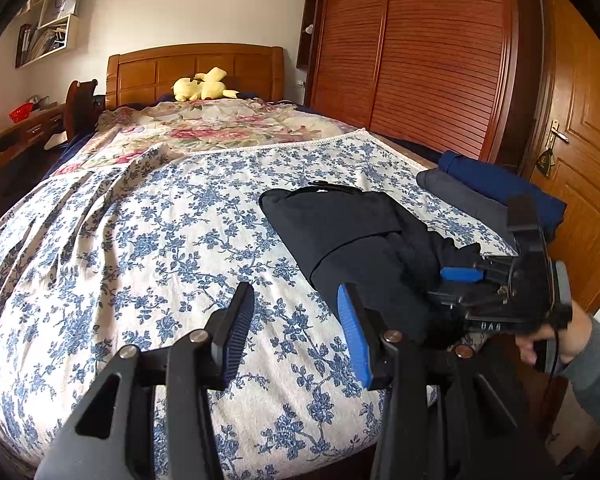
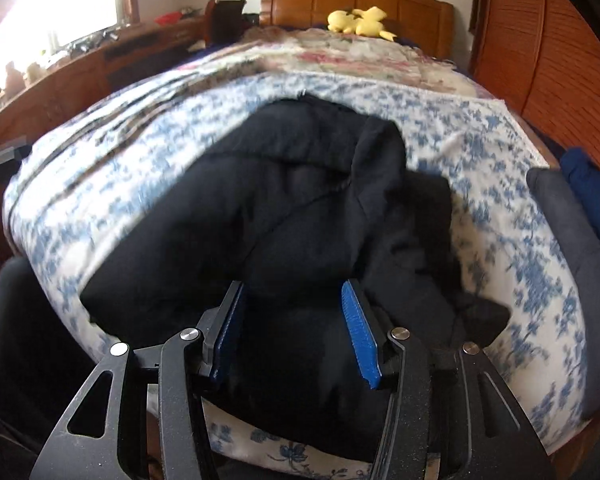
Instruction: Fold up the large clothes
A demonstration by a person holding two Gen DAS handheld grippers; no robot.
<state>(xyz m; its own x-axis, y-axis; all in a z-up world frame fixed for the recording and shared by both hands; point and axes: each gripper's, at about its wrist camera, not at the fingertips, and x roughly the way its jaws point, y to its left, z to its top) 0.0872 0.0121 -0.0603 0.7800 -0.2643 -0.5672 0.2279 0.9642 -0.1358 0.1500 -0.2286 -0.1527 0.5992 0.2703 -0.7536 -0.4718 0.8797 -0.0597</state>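
Note:
A black garment [image 1: 351, 232], partly folded, lies on the blue-flowered bedspread [image 1: 148, 240] near the bed's front right. My left gripper [image 1: 296, 332] is open and empty above the spread, just left of the garment. My right gripper [image 2: 294, 328] is open, its jaws standing over the near edge of the black garment [image 2: 284, 208]; it also shows in the left wrist view [image 1: 459, 280] at the garment's right end. Whether its pads touch the cloth I cannot tell.
Folded dark blue and grey clothes [image 1: 495, 192] are stacked at the bed's right edge. A yellow plush toy [image 1: 202, 86] lies by the headboard. A wooden wardrobe [image 1: 419, 52] and door stand at right; a desk [image 2: 72, 64] at left.

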